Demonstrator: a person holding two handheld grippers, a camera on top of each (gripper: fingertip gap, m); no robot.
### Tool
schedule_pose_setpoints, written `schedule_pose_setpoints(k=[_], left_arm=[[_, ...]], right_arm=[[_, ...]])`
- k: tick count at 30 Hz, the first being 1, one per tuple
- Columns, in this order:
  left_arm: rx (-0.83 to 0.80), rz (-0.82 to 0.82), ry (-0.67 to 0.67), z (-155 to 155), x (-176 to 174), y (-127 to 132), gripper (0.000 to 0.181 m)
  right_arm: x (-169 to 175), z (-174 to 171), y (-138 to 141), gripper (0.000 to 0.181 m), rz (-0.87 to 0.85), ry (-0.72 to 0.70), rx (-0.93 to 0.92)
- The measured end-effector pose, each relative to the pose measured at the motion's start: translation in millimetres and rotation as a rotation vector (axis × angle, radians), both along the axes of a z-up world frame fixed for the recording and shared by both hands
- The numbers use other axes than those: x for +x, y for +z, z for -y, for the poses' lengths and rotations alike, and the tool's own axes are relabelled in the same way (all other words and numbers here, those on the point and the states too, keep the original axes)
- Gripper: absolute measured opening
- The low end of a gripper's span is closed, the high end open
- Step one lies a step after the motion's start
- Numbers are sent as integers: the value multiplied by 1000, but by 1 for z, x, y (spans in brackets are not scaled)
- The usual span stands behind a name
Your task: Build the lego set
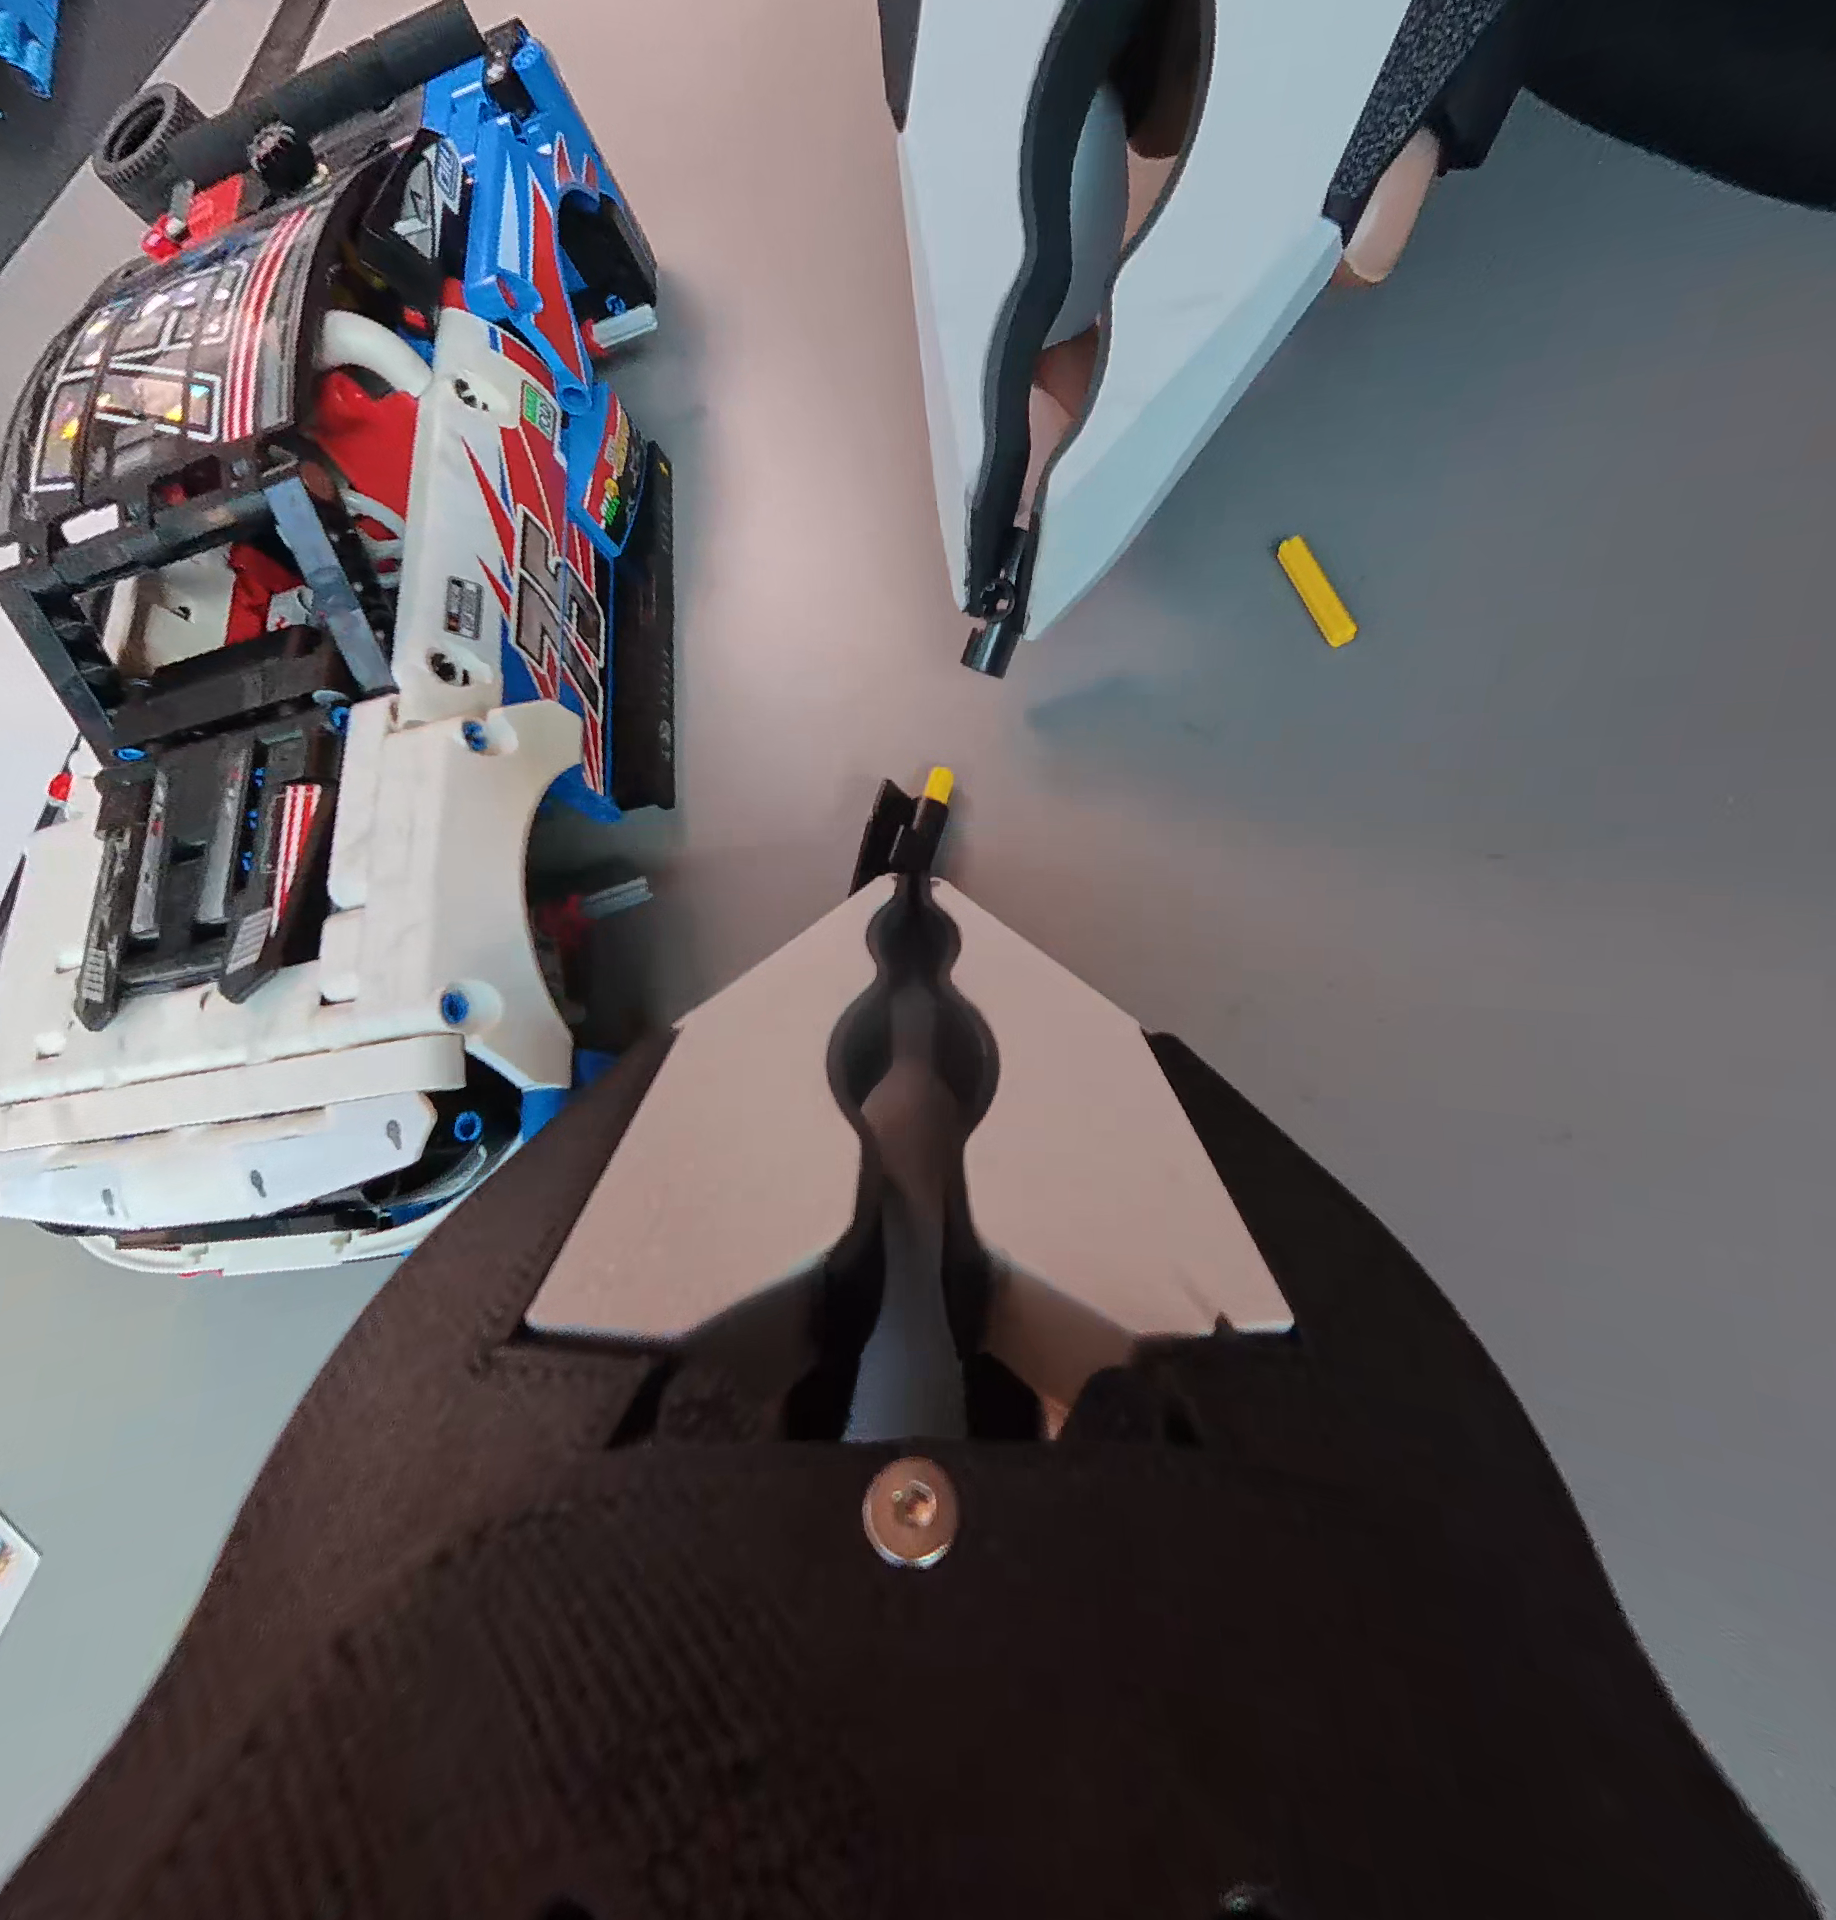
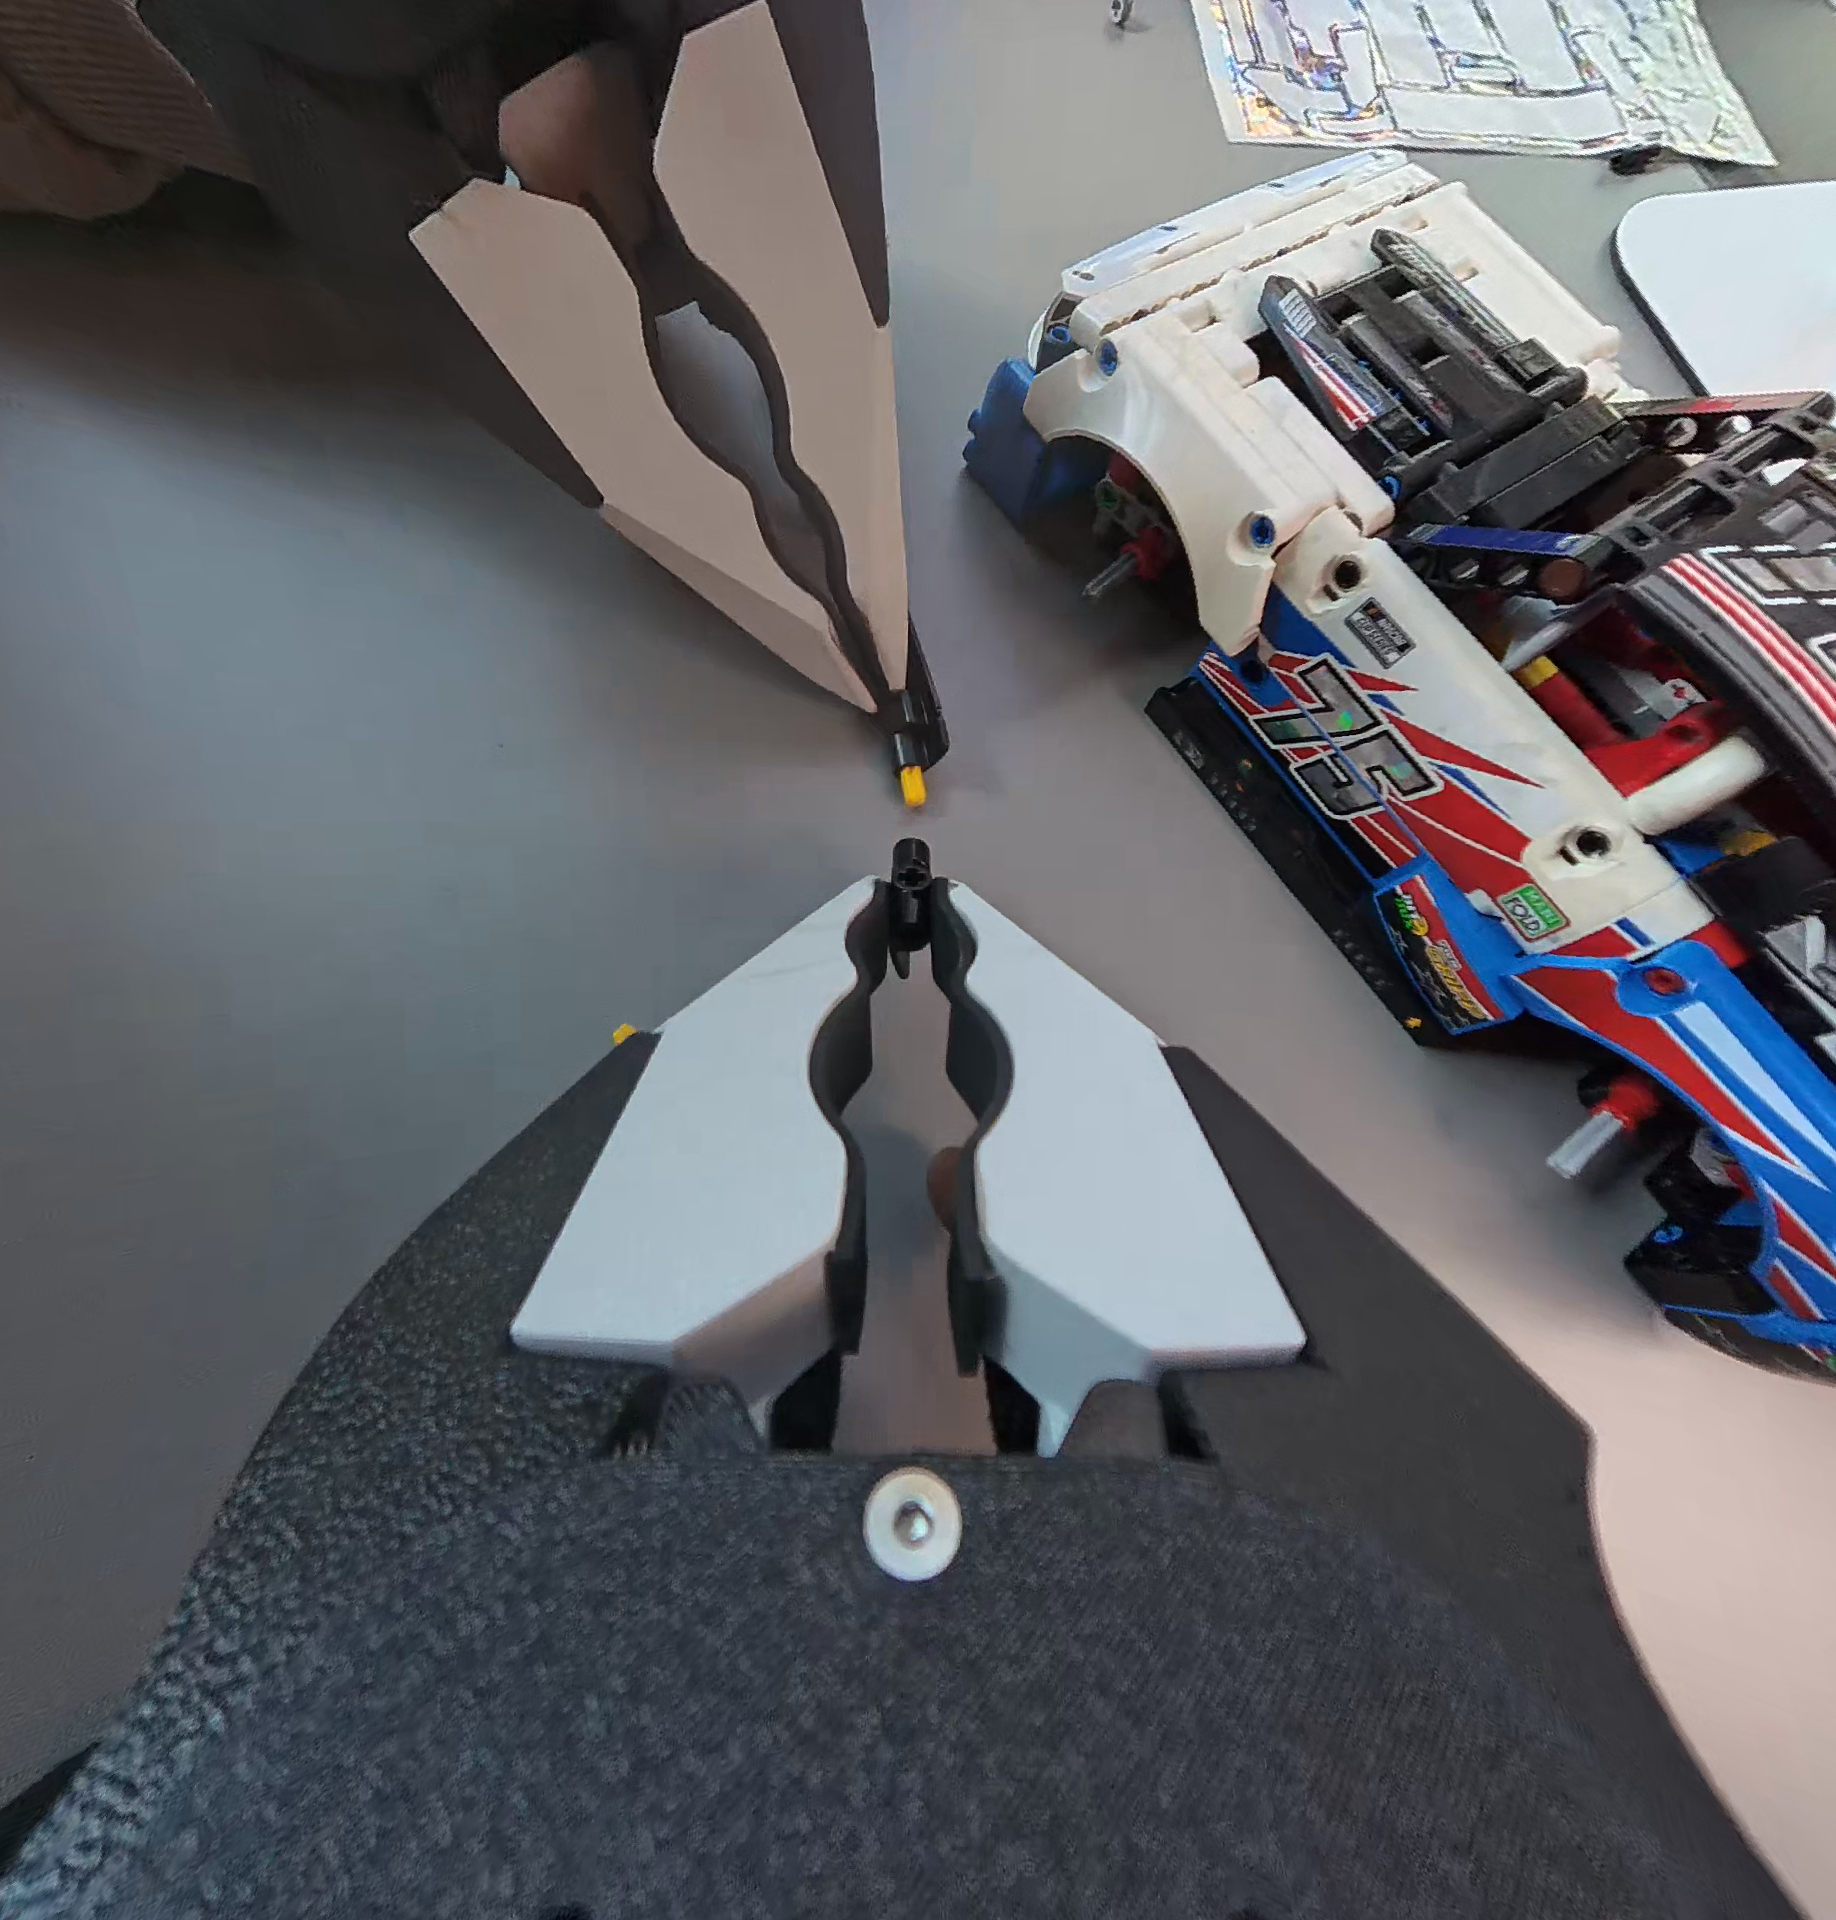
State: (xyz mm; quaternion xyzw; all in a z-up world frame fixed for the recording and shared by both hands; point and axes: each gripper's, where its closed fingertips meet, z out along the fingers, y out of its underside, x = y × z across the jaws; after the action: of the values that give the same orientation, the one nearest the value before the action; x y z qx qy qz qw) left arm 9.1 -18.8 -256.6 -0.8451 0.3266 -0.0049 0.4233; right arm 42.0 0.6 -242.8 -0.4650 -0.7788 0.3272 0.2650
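My left gripper (image 1: 912,883) is shut on a small black piece with a yellow axle (image 1: 919,821) sticking out of its far end; it also shows in the right wrist view (image 2: 912,743), held by the left gripper (image 2: 891,701). My right gripper (image 2: 909,894) is shut on a small black connector (image 2: 909,883) with a round socket end; the left wrist view shows that connector (image 1: 997,603) at the right gripper's tips (image 1: 997,566). The yellow axle tip and the connector's socket face each other with a short gap between them, above the grey table (image 2: 270,727).
A large white, blue and red race car model (image 1: 353,644) lies to the left of the left gripper and shows at the right in the right wrist view (image 2: 1465,644). A loose yellow axle (image 1: 1316,590) lies on the table. A sticker sheet (image 2: 1465,73) lies far back. My right fingertips sit around 5 cm from my left ones.
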Motion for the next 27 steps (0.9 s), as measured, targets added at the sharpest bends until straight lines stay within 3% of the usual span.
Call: schedule_pose_setpoints(k=[12, 19, 27], left_arm=[[-14, -77, -9, -4, -12, 3, 15], [-145, -65, -54, -11, -11, 1, 22], [-251, -75, -113, -9, -5, -2, 9]], right_arm=[[2, -3, 0, 4, -1, 5, -16], [5, -3, 1, 5, -10, 14, -21], [7, -5, 3, 4, -25, 19, -29]])
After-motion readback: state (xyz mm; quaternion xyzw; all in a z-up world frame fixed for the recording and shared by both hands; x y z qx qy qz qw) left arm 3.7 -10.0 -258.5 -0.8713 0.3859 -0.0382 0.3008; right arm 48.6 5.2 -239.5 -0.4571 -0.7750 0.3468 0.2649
